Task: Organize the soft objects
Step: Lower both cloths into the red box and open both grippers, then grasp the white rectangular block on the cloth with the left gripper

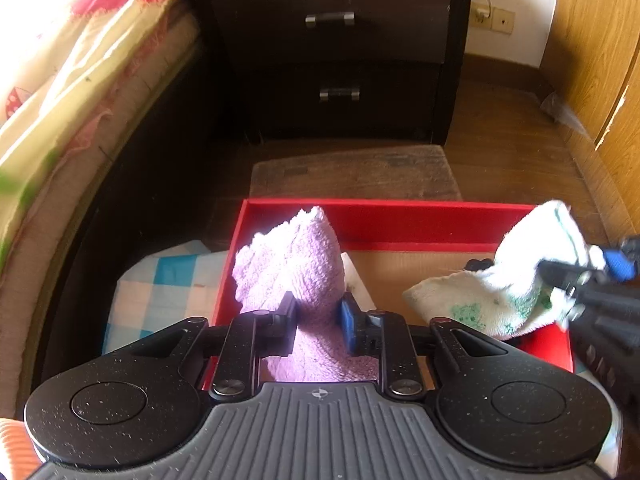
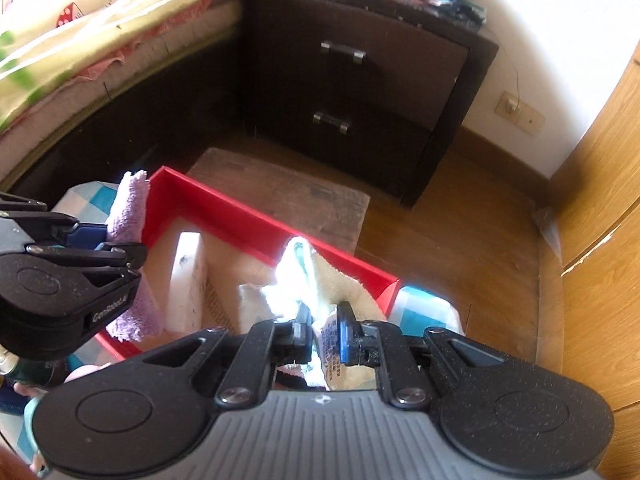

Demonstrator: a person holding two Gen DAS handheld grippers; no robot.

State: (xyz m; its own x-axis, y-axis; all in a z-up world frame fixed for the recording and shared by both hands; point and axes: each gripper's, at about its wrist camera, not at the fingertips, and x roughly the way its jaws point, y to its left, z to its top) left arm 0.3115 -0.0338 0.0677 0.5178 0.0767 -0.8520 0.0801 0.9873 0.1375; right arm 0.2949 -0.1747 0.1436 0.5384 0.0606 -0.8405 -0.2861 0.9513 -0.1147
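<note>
A fluffy purple towel [image 1: 292, 256] stands up between the fingers of my left gripper [image 1: 318, 316], and both pads press on its narrowed lower part. It hangs over the left end of an open red box [image 1: 400, 220] with a brown cardboard floor. My right gripper [image 2: 324, 334] is shut on a white towel with green print [image 2: 304, 276], clamped at its label, over the box's right half. In the left wrist view the white towel [image 1: 512, 280] and right gripper [image 1: 576, 276] enter from the right. The right wrist view shows the purple towel [image 2: 130, 208] and the left gripper [image 2: 108, 240] at the left.
A white block [image 2: 186, 280] lies inside the red box [image 2: 224, 208], which sits on a blue checked cloth [image 1: 168, 280]. A brown mat [image 1: 352, 172] and a dark two-drawer nightstand [image 1: 336, 52] lie beyond. The bed [image 1: 60, 80] runs along the left, a wooden wardrobe [image 1: 600, 60] along the right.
</note>
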